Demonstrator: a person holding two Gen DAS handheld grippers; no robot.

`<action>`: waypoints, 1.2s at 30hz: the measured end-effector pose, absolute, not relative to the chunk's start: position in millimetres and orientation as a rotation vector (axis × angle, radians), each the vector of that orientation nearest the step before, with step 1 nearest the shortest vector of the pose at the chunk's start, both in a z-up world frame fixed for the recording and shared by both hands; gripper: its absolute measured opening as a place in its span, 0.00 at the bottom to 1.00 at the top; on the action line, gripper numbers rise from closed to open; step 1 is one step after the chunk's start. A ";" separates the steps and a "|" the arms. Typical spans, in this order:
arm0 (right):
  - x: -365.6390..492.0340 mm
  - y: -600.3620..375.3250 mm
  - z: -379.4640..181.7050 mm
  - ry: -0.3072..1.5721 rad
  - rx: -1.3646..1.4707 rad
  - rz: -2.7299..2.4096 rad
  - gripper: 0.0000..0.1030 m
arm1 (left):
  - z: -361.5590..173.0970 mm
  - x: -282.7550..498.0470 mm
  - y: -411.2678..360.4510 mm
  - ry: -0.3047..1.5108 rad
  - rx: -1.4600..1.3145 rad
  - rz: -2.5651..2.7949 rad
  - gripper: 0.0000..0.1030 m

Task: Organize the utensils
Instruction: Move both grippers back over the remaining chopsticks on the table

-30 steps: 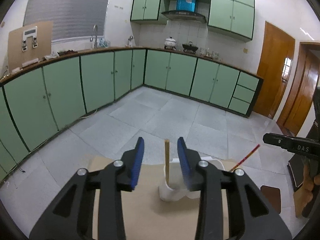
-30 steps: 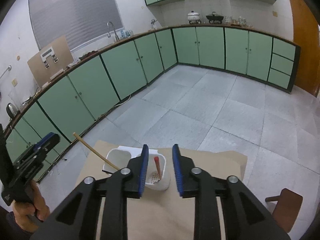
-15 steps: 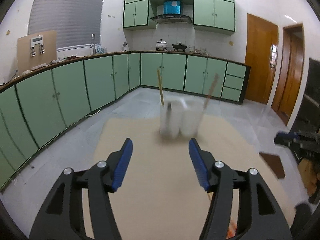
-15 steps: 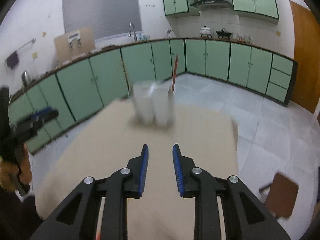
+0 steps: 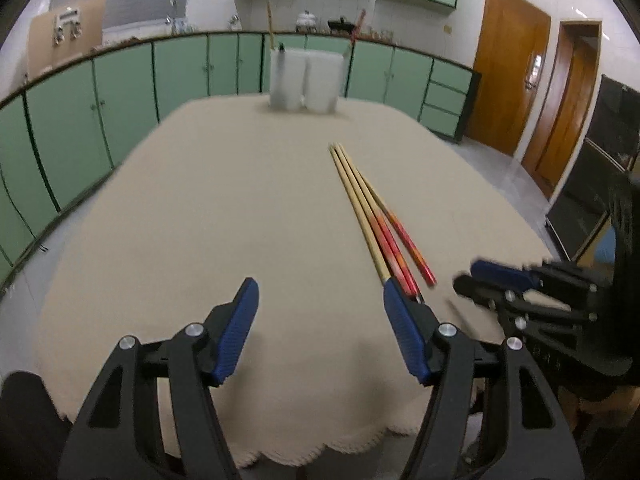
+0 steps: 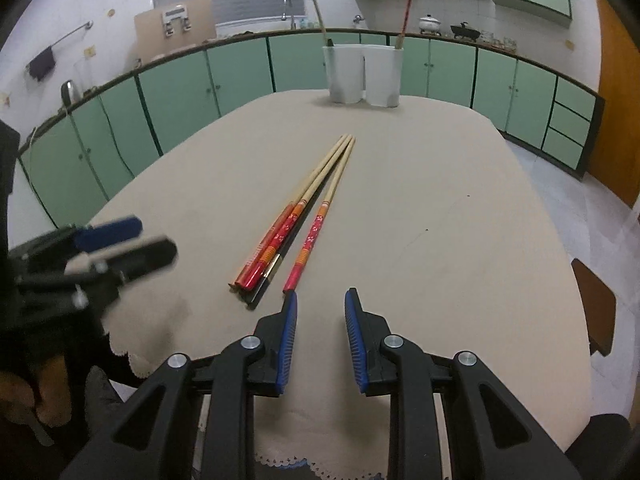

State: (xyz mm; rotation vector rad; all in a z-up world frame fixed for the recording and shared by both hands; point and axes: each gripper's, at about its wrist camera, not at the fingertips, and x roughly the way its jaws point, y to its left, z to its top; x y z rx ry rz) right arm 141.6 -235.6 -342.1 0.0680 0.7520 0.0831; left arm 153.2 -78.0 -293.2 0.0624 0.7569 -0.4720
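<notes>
Several chopsticks (image 5: 372, 216) (image 6: 296, 216) with red patterned ends lie bundled on the beige tablecloth (image 5: 220, 200) (image 6: 440, 200). My left gripper (image 5: 320, 286) (image 6: 132, 240) hovers open near the table's front edge, its right finger just beside the chopsticks' red ends. My right gripper (image 6: 321, 294) (image 5: 480, 276) has a narrow gap with nothing in it, just short of the nearest red end. At the far edge stands a white two-cup holder (image 5: 306, 80) (image 6: 364, 76), with a plain wooden chopstick in its left cup and a red one in its right.
The cloth's scalloped hem (image 6: 280, 460) hangs over the near table edge. A brown chair (image 6: 592, 304) stands to the right of the table. Green cabinets (image 5: 120, 100) line the walls beyond, and wooden doors (image 5: 512, 80) are at the far right.
Both grippers have pulled back from the holder and dropped toward the near table edge. The left jaws have widened. The chopsticks on the cloth have come into view.
</notes>
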 end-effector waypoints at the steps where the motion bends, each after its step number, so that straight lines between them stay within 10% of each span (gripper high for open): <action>1: 144.4 -237.5 -340.5 0.752 0.079 0.073 0.24 | -297.4 155.4 -83.4 0.770 0.079 -0.482 0.61; 36: 147.9 -235.8 -347.0 0.763 0.067 0.131 0.24 | -312.6 169.4 -107.3 0.789 0.152 -0.426 0.57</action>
